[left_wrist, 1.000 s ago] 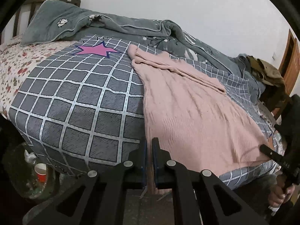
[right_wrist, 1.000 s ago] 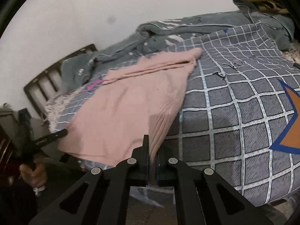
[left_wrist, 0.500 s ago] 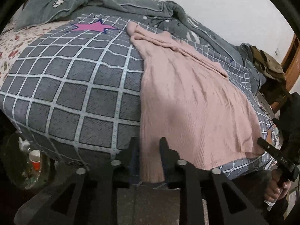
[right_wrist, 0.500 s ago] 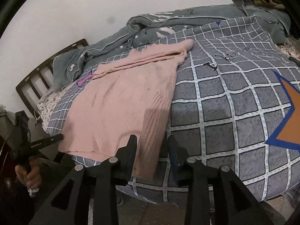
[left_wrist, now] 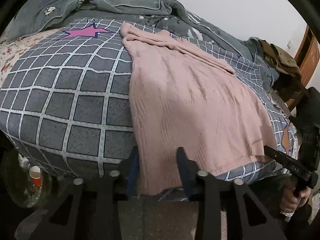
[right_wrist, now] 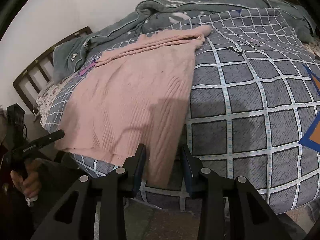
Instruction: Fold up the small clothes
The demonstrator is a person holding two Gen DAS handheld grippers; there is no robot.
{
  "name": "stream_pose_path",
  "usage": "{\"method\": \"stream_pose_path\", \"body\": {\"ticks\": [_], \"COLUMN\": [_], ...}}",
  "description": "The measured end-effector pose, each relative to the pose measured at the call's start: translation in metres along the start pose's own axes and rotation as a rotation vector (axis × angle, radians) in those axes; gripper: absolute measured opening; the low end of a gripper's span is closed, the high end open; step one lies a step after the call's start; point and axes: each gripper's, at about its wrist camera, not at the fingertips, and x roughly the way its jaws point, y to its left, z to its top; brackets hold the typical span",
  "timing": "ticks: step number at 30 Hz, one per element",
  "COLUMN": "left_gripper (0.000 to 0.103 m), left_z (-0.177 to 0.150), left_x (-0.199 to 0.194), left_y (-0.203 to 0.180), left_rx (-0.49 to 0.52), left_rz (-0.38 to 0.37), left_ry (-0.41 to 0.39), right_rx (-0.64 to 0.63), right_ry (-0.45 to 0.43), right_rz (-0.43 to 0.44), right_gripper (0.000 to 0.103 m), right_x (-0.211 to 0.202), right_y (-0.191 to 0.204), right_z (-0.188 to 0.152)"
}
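Left wrist view shows a pink knit sweater [left_wrist: 186, 104] spread flat on the bed [left_wrist: 66, 108], over a grey checked quilt, with its folded sleeves toward the far edge and its ribbed hem hanging over the near edge. The left gripper [left_wrist: 158, 166] sits at that near edge with its jaws narrowly parted; the hem's left corner hangs between them, and the pads do not press on it. At the right of this view the person's right hand [left_wrist: 294, 198] grips the handle of the other tool. A red paper cup [left_wrist: 36, 175] stands on the floor below the bed's left corner.

Right wrist view shows the right gripper [right_wrist: 164, 162] at the same near edge, jaws a little apart, with the hem's right corner lying loose between them. A rumpled grey blanket [right_wrist: 180, 6] runs along the bed's far edge by the wall, and a wooden headboard [right_wrist: 34, 74] stands at the left end.
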Motion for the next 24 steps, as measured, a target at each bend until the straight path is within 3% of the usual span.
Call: {"method": "stream_pose_path", "body": {"ticks": [1, 2, 3, 5, 7, 13, 19, 24], "left_gripper": [0.015, 0.010, 0.010, 0.009, 0.009, 0.008, 0.007, 0.007], "left_z": [0.000, 0.000, 0.000, 0.000, 0.004, 0.026, 0.071, 0.117], "left_x": [0.000, 0.002, 0.001, -0.006, -0.020, -0.052, -0.082, -0.083], "left_y": [0.002, 0.004, 0.008, 0.012, 0.016, 0.025, 0.023, 0.022], "left_rx": [-0.012, -0.025, -0.050, -0.076, -0.095, -0.167, -0.208, -0.229], "left_rz": [-0.006, -0.019, -0.042, -0.077, -0.120, -0.210, -0.277, -0.286], "left_ry": [0.009, 0.020, 0.025, 0.002, -0.035, -0.100, -0.210, -0.258], "right_rx": [0.004, 0.008, 0.015, 0.017, 0.003, 0.094, 0.187, 0.262], "right_ry": [0.006, 0.009, 0.023, 0.029, -0.019, -0.146, -0.231, -0.288], "right_rz": [0.008, 0.015, 0.035, 0.045, 0.050, 0.179, 0.270, 0.356], "right_gripper": [0.035, 0.025, 0.004, 0.005, 0.005, 0.005, 0.004, 0.004], "right_x": [0.000, 0.001, 0.002, 0.000, -0.013, -0.056, -0.080, -0.084], "right_y": [0.000, 0.000, 0.000, 0.001, 0.005, -0.002, -0.005, -0.009], "right_z": [0.000, 0.001, 0.001, 0.001, 0.002, 0.023, 0.059, 0.099]}}
